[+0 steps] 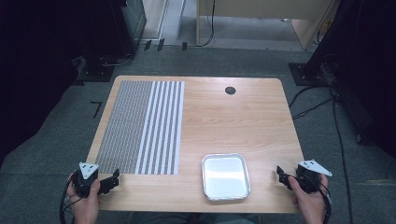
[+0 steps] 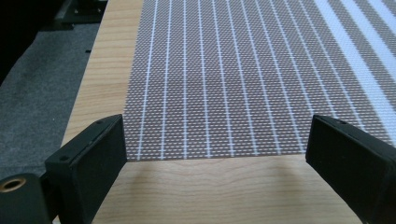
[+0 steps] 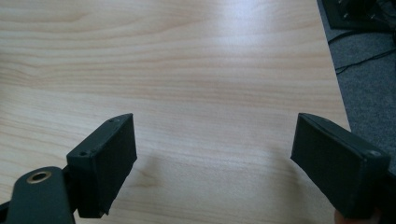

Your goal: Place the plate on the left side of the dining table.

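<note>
At the table's near corners, the left gripper and right gripper rested low, jaws apart and empty, flanking a woven striped placemat and shiny rectangular metal tray.

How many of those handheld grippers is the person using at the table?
2. The left gripper is at the table's near left corner, by the striped mat. The right gripper is at the near right edge, right of the metal tray. Both are open.
</note>
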Demonstrator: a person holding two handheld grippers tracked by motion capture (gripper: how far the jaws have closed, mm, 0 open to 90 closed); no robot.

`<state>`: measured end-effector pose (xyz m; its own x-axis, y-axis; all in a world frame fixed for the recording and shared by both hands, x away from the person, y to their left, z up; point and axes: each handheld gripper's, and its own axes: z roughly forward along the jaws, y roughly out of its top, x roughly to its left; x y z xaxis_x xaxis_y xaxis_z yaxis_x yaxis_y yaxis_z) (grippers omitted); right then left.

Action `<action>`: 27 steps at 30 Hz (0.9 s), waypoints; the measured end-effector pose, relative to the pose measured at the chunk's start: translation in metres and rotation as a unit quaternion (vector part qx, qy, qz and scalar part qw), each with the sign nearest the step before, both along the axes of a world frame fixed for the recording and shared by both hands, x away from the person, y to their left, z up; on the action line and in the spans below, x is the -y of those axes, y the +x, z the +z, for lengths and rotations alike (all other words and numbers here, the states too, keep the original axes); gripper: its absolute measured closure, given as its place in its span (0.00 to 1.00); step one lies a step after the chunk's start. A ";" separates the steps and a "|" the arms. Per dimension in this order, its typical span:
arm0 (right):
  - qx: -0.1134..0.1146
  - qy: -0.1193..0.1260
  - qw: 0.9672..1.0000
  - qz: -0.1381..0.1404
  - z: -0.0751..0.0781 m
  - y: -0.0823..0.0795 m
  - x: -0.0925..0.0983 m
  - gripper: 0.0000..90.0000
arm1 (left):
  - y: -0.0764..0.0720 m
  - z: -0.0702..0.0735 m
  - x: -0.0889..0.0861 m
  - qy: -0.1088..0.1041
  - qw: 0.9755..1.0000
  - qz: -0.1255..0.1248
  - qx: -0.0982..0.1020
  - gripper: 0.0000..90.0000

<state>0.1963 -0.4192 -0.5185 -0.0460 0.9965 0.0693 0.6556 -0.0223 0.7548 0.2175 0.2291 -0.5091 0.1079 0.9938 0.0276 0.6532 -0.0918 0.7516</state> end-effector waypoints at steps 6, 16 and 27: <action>0.014 0.007 1.000 0.003 0.007 -0.002 -0.008 0.15 | -0.003 0.004 0.008 0.000 1.000 -0.006 0.007 0.06; 0.028 0.013 1.000 0.002 0.014 -0.004 -0.018 0.16 | -0.005 0.011 0.026 -0.010 1.000 -0.021 0.014 0.06; 0.047 0.028 0.998 -0.012 0.021 -0.006 -0.027 0.23 | -0.006 0.017 0.057 -0.019 0.999 -0.041 0.016 0.06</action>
